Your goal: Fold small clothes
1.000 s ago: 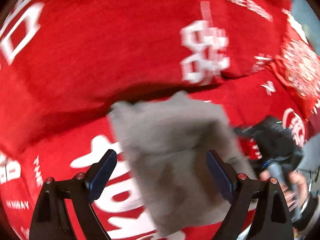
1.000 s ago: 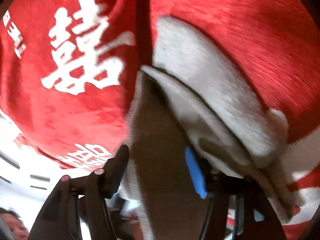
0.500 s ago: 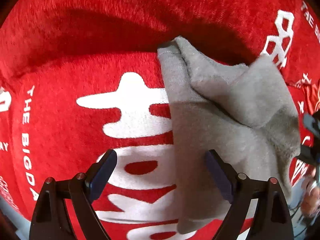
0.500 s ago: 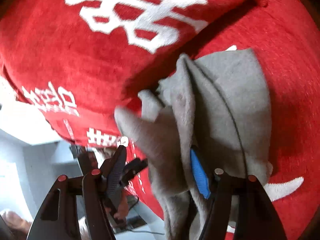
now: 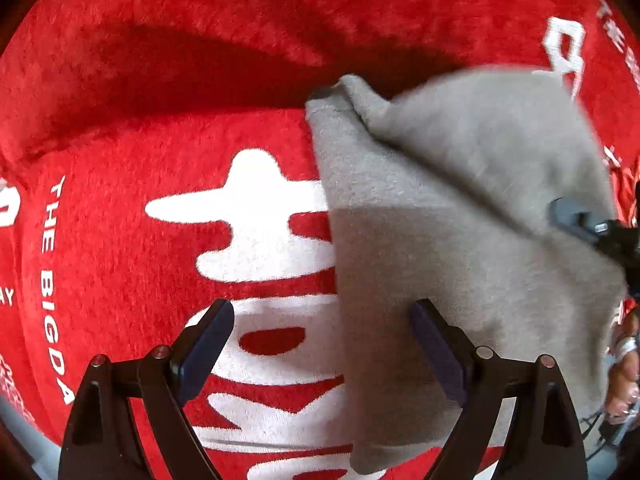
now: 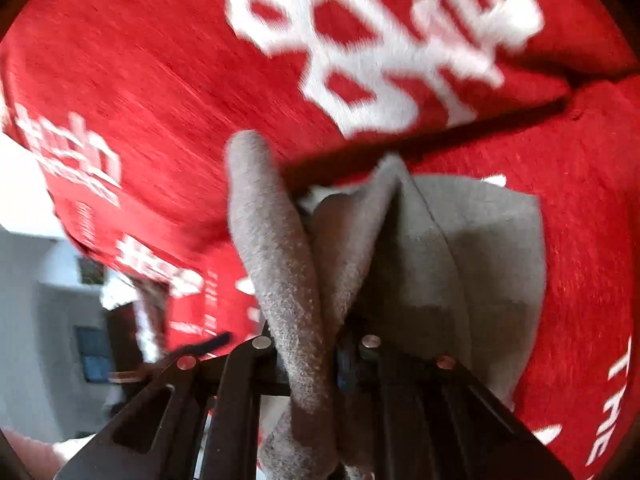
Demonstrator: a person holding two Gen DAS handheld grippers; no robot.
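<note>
A small grey garment [image 5: 460, 248] lies on a red plush cover, its right part lifted and folded over. My left gripper [image 5: 320, 340] is open and empty just above the cover, its right finger over the garment's left edge. My right gripper [image 6: 316, 356] is shut on a bunched fold of the grey garment [image 6: 460, 248]. The right gripper also shows at the right edge of the left wrist view [image 5: 592, 228], on the cloth.
The red plush cover [image 5: 160, 140] with white characters and lettering spreads under everything, with a deep crease behind the garment. In the right wrist view a room with pale walls [image 6: 36, 304] shows past the cover's edge at lower left.
My right gripper has closed on the grey garment and turned, pulling a fold up. The lifted flap has spread wider over the garment. My left gripper has stayed open and hardly moved over the last half second.
</note>
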